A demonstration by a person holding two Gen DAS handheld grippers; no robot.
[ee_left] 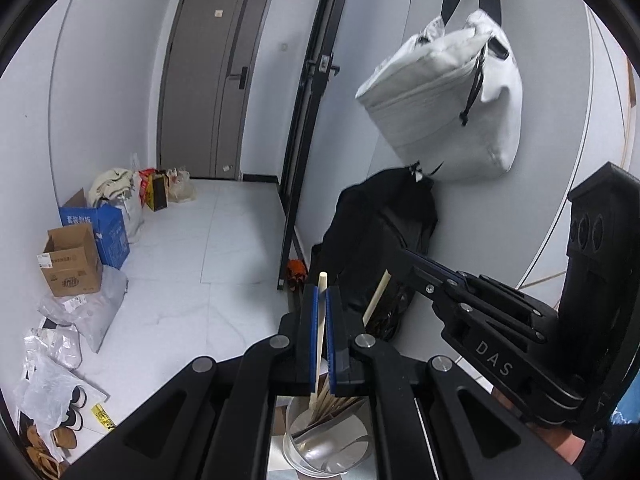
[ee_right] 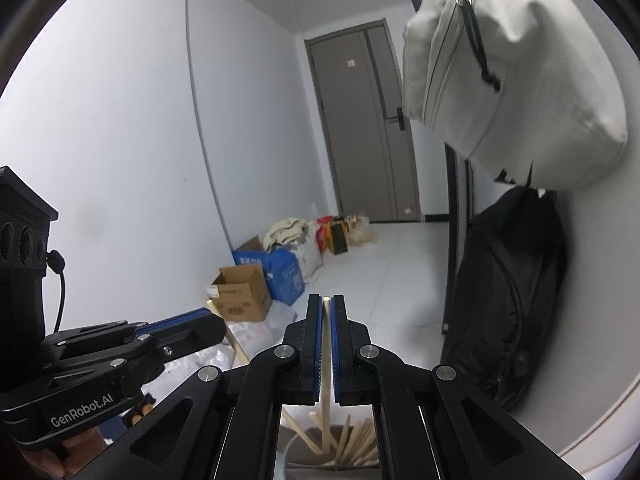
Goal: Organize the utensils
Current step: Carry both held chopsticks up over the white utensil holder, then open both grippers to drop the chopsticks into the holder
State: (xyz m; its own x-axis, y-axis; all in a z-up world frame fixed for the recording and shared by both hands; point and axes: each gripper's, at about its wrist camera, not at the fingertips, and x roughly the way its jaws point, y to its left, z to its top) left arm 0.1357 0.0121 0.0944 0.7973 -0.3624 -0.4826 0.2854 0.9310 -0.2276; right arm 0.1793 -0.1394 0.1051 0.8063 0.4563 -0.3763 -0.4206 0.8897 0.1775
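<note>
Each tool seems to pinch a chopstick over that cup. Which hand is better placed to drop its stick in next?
Probably left: its tool holds a chopstick running down into the cup; the right tool looks similarly placed.

I read both grippers as matt black plastic with ribbed blue pads and bright metal pivot pins. Each chopstick looks like pale, bare wood. The holder at 6 o'clock appears translucent and glossy. The hanging bag is off-white woven cloth; the backpack is black fabric. Floor tiles shine.
</note>
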